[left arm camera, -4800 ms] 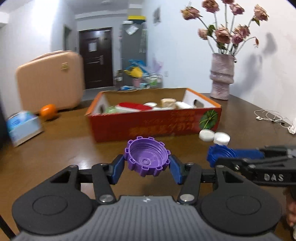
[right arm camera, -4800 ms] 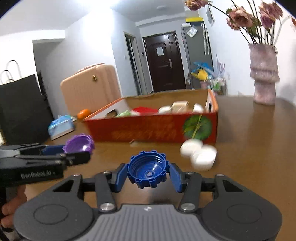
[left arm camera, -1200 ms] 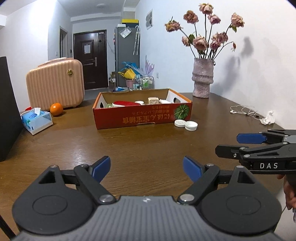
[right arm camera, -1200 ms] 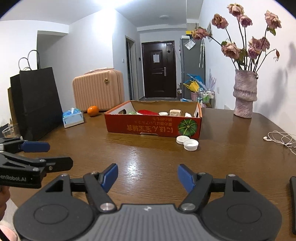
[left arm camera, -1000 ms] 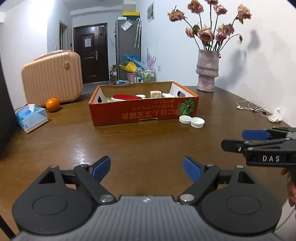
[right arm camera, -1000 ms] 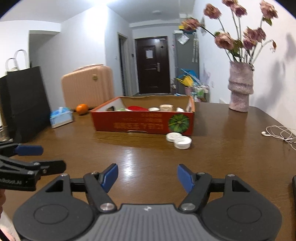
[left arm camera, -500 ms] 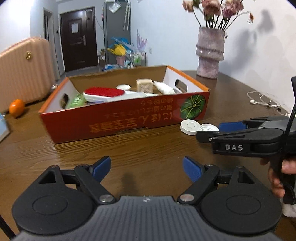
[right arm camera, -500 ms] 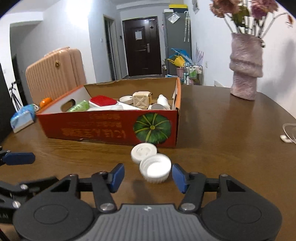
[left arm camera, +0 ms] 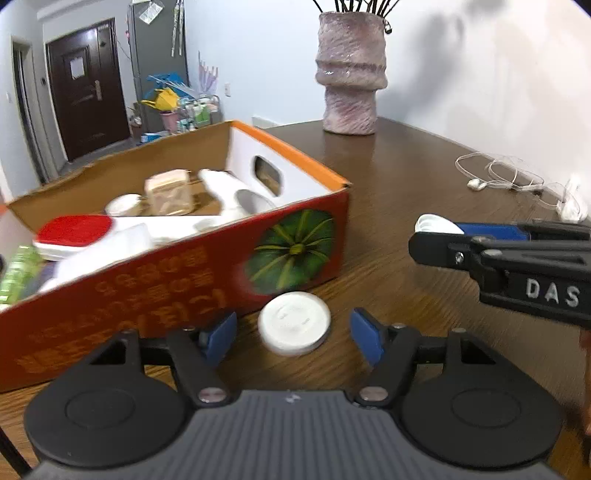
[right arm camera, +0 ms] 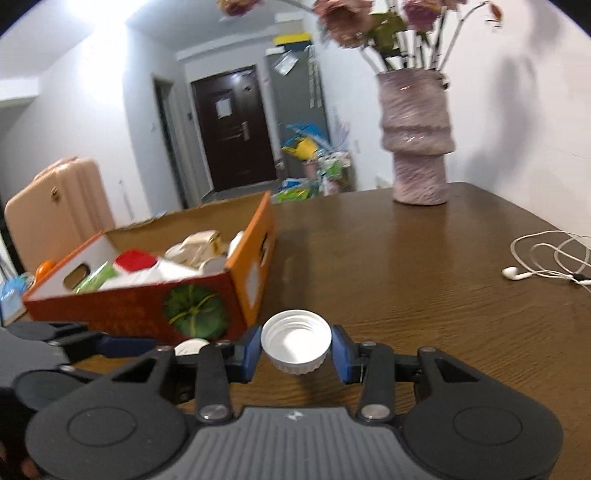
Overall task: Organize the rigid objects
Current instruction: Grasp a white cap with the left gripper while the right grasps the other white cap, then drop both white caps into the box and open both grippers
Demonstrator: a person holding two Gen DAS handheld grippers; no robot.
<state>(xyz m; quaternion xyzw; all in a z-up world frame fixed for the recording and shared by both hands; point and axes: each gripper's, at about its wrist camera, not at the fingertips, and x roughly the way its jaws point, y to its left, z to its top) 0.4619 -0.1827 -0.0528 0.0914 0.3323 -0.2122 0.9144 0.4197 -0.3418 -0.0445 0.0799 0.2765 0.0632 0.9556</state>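
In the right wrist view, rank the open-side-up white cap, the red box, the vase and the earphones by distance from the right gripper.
1. White cap, between the right gripper pads.
2. Red box, ahead left.
3. Earphones, far right.
4. Vase, at the back.

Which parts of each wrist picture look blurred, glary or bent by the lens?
Left wrist view: the cardboard box and its contents smear with motion blur, while the white cap stays fairly sharp. Right wrist view: the flowers blur, ceiling light glares at top left, the table shines, and the fisheye bows the walls.
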